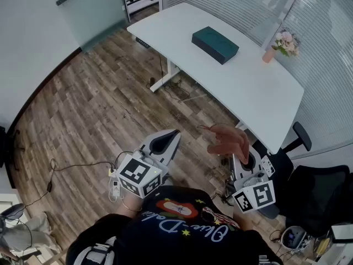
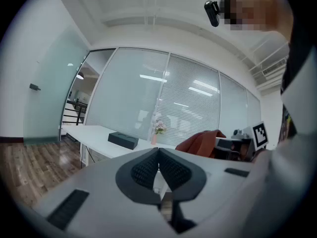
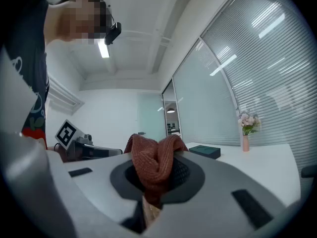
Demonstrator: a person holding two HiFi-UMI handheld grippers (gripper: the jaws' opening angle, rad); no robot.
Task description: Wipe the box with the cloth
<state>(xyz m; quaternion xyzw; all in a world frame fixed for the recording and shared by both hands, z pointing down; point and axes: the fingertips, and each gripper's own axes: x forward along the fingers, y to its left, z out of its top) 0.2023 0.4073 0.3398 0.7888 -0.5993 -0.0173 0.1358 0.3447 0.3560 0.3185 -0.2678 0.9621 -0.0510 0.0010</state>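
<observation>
The dark teal box [image 1: 215, 44] lies flat on the white table [image 1: 248, 87], well ahead of both grippers; it also shows far off as the box [image 2: 123, 140] and the box [image 3: 204, 151]. My right gripper [image 1: 236, 158] is shut on a rust-red knitted cloth [image 1: 228, 141], which bunches up out of the jaws as the cloth [image 3: 155, 163] and hides the right gripper [image 3: 154, 178] tips. My left gripper [image 1: 174, 135] hangs over the wooden floor, and the left gripper [image 2: 158, 157] has its jaws closed together with nothing between them. The cloth [image 2: 200, 143] shows to its right.
A pink vase of flowers [image 1: 282, 44] stands at the table's far right edge, beyond the box. A black office chair [image 1: 300, 148] sits by the table's near corner. Cables [image 1: 71, 167] trail on the wooden floor to my left. Glass walls with blinds enclose the room.
</observation>
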